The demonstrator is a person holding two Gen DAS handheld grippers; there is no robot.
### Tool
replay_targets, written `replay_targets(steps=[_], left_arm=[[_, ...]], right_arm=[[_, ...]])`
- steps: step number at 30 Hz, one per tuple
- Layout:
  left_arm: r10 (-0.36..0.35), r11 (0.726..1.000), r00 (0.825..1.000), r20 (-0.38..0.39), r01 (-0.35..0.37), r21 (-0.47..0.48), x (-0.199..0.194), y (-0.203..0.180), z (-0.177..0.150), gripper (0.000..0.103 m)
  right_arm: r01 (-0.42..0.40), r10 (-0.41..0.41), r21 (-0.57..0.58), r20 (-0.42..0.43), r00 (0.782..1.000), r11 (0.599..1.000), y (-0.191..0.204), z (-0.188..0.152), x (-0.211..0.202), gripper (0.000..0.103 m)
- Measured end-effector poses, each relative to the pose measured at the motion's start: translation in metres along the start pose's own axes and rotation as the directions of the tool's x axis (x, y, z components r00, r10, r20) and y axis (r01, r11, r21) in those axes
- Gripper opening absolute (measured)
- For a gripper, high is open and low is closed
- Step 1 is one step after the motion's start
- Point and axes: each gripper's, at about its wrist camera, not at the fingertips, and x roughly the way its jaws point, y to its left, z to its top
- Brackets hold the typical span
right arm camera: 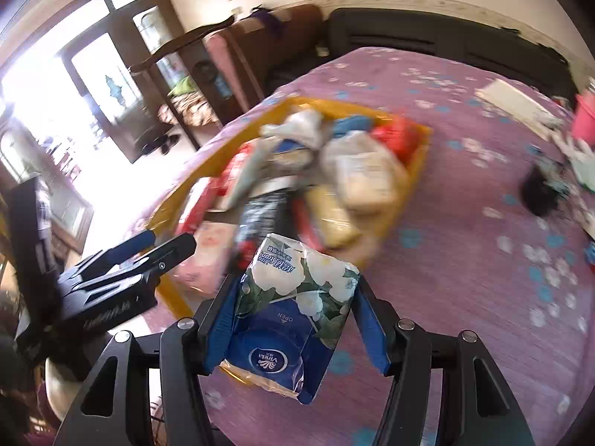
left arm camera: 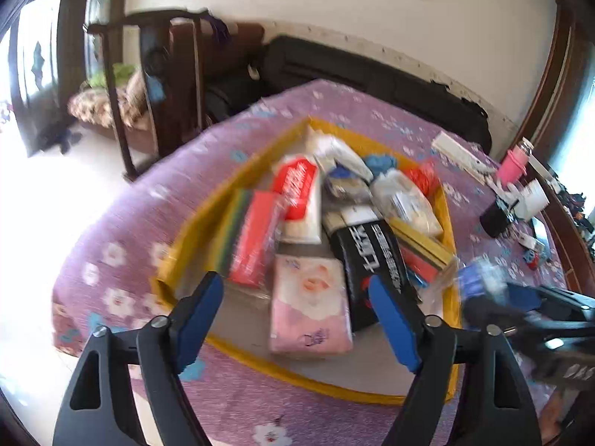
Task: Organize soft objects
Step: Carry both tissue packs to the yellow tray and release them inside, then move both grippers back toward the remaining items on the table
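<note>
A yellow-rimmed tray [left arm camera: 208, 208] on the purple flowered bedspread holds a heap of soft packs: a pink tissue pack [left arm camera: 310, 312], a black pack [left arm camera: 372, 260], a red-and-white pack [left arm camera: 299, 193] and several more. My left gripper [left arm camera: 297, 297] is open and empty above the tray's near end. My right gripper [right arm camera: 293, 286] is shut on a blue and white flowered Vinda tissue pack [right arm camera: 293, 304], held above the bedspread just right of the tray [right arm camera: 420, 171]. The right gripper shows blurred at the right in the left wrist view [left arm camera: 528, 308].
On the bed's right side lie a white box [left arm camera: 461, 156], a pink bottle [left arm camera: 513, 163] and a black cylinder [left arm camera: 494, 219] with small items. A dark headboard [left arm camera: 372, 70] runs behind. A wooden chair [left arm camera: 156, 85] stands left of the bed.
</note>
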Motion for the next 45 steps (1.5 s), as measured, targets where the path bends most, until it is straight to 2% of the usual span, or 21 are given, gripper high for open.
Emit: replay_targets(steps=[2,5,11,18,27,31,33,36,41,45], left_arm=[[0.028,1.000,0.999,0.027,-0.028,0.000,-0.007,0.003,0.001,0.085],[0.118,0.993,0.992,0.054,-0.119,0.007,-0.012,0.012,0.002,0.085],[0.126,0.992,0.991,0.052,-0.124,-0.036,-0.014,0.035,0.002,0.085],[0.152,0.988,0.987,0.058,-0.151,-0.026,-0.015,0.037,0.000,0.086],[0.171,0.985,0.983,0.058,-0.170,-0.023,-0.016,0.037,-0.001,0.087],[0.173,0.985,0.983,0.054,-0.173,-0.020,-0.017,0.037,-0.003,0.088],[0.175,0.985,0.983,0.053,-0.174,-0.019,-0.018,0.037,-0.003,0.090],[0.170,0.985,0.984,0.052,-0.170,-0.019,-0.019,0.036,-0.003,0.091],[0.114,0.993,0.993,0.038,-0.112,-0.038,-0.023,0.036,-0.004,0.092],[0.044,0.998,0.999,0.025,-0.043,-0.043,-0.023,0.028,-0.006,0.092]], right_arm=[[0.000,0.000,-0.025,-0.016,1.000,1.000,0.012,0.003,0.013,0.064],[0.011,-0.013,-0.047,-0.041,0.999,0.999,0.021,0.005,0.032,0.064],[0.083,-0.088,-0.057,-0.090,0.992,0.995,0.018,0.003,0.061,0.064],[0.192,-0.200,-0.109,-0.066,0.977,0.975,0.017,0.006,0.068,0.064],[0.233,-0.243,-0.156,-0.048,0.969,0.960,0.023,0.001,0.069,0.064],[0.200,-0.209,-0.145,-0.047,0.977,0.969,0.023,0.000,0.066,0.070],[0.186,-0.191,-0.135,-0.024,0.981,0.973,0.025,0.000,0.058,0.077],[0.186,-0.186,-0.139,0.017,0.982,0.973,0.027,-0.002,0.044,0.080],[0.197,-0.190,-0.112,0.068,0.979,0.974,0.021,-0.009,0.019,0.082],[0.195,-0.190,-0.043,0.102,0.976,0.980,-0.005,-0.023,-0.007,0.084]])
